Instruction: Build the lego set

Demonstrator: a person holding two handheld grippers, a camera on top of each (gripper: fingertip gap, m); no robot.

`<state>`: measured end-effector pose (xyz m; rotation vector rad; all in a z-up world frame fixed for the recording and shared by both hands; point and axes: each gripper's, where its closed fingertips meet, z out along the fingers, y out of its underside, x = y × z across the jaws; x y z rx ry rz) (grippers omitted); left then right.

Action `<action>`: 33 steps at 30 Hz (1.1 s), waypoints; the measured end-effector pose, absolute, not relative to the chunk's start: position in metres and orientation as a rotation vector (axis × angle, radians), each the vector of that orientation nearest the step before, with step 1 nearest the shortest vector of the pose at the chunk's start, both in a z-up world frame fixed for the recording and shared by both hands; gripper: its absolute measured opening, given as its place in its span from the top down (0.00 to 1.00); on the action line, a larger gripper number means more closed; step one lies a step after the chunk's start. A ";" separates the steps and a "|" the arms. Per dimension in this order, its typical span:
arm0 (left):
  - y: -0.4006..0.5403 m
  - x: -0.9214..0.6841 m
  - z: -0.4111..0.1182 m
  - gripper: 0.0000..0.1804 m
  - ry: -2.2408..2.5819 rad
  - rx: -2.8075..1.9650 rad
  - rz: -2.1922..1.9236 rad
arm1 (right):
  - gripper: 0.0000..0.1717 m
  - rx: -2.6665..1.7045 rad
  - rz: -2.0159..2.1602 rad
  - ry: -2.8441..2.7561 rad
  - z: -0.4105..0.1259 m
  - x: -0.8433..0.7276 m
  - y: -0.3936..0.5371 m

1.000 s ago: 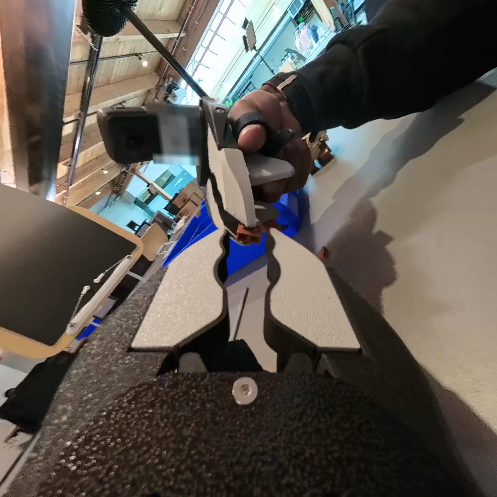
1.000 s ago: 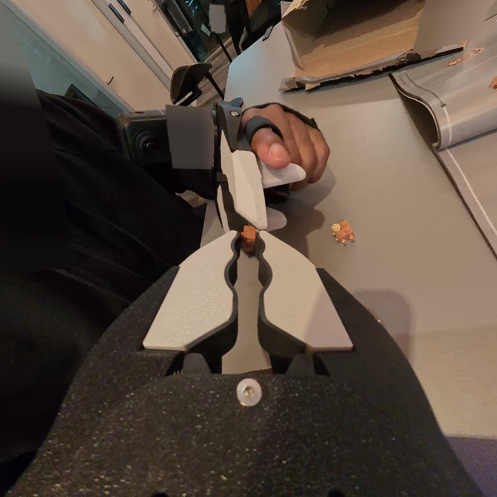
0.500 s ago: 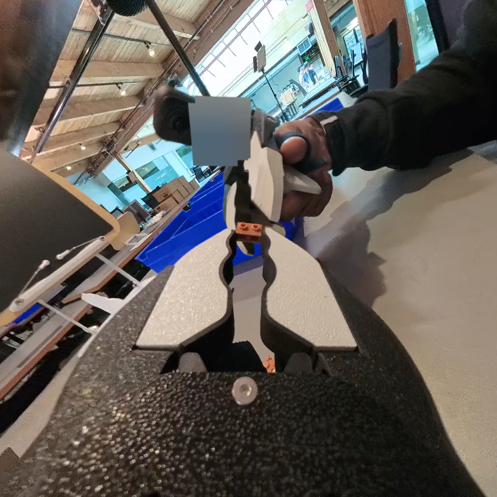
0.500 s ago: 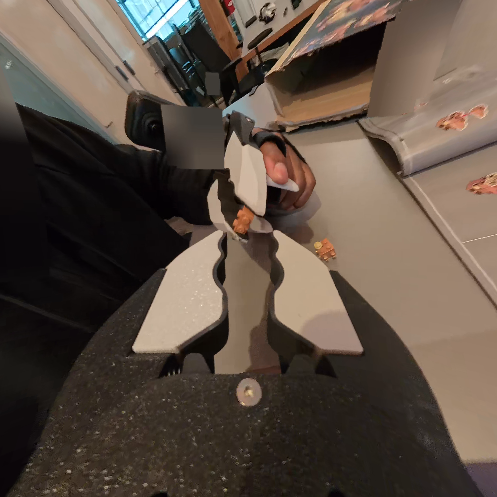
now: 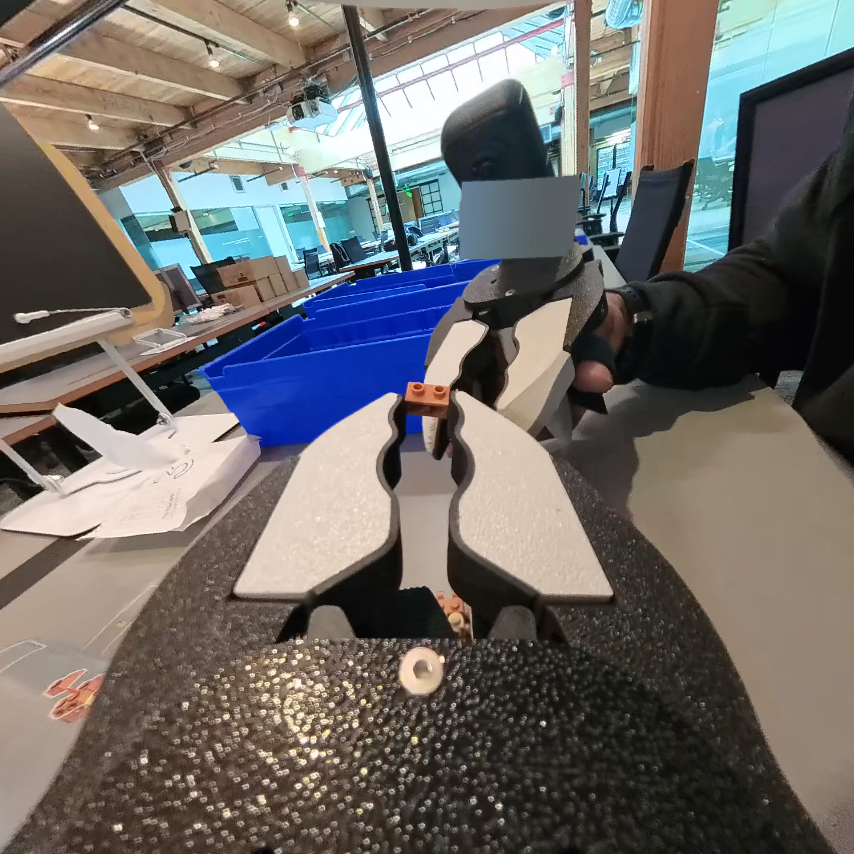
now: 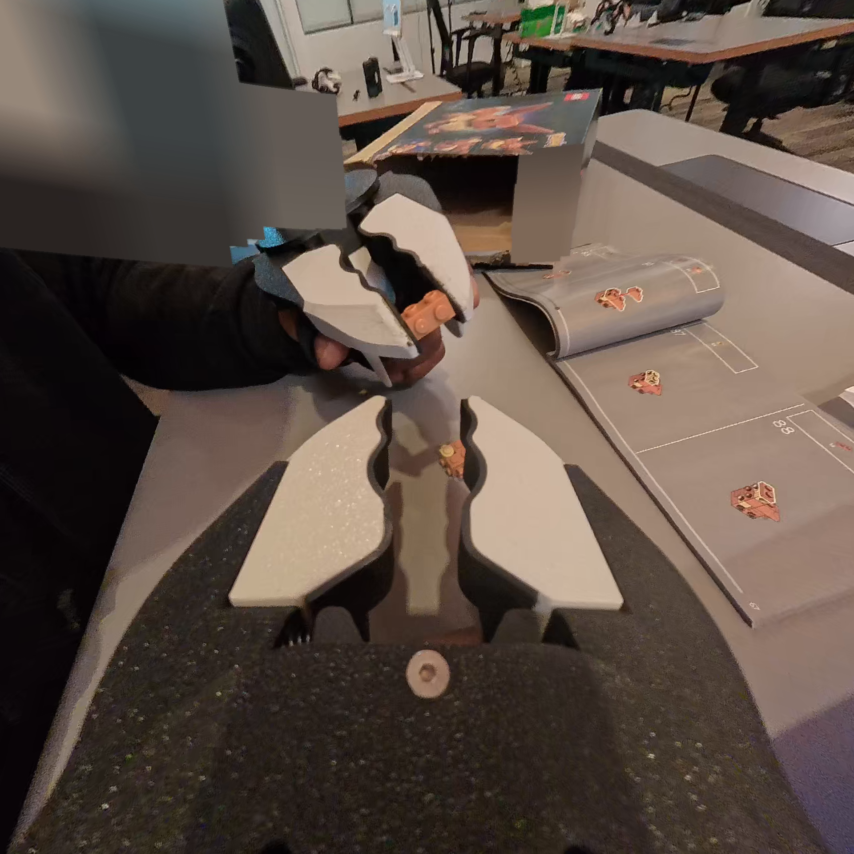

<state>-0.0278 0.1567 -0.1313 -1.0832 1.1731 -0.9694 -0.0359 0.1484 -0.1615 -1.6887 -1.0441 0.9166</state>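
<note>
Pinching orange brick at fingertips: left tool; right tool open, empty, opposite.

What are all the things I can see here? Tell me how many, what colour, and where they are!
Small brick: one, orange-brown, pinched between the left gripper's fingertips.
Little brick build: one, brown and tan, on the grey table, below the right gripper.
Instruction booklet: one, grey, open on the table's right side.
Cardboard box: one, printed, behind the booklet.
Storage bins: several, blue, behind the left gripper.
White papers: a few, left table edge.
Left gripper: one, black and grey, shut on the small brick.
Right gripper: one, black and grey, open, nothing held.
</note>
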 end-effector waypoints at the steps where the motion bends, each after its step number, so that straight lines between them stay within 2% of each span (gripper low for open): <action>1: 0.157 -0.029 -0.131 0.91 1.174 -1.088 -0.976 | 0.84 -1.681 0.913 -1.026 -0.161 -0.036 0.151; 13: 0.162 -0.032 -0.143 0.91 1.201 -1.188 -1.100 | 0.85 -1.518 0.899 -0.946 -0.138 -0.032 0.156; 33: 0.144 -0.031 -0.154 0.91 1.364 -1.188 -1.180 | 0.89 -1.469 0.873 -1.057 -0.145 -0.038 0.145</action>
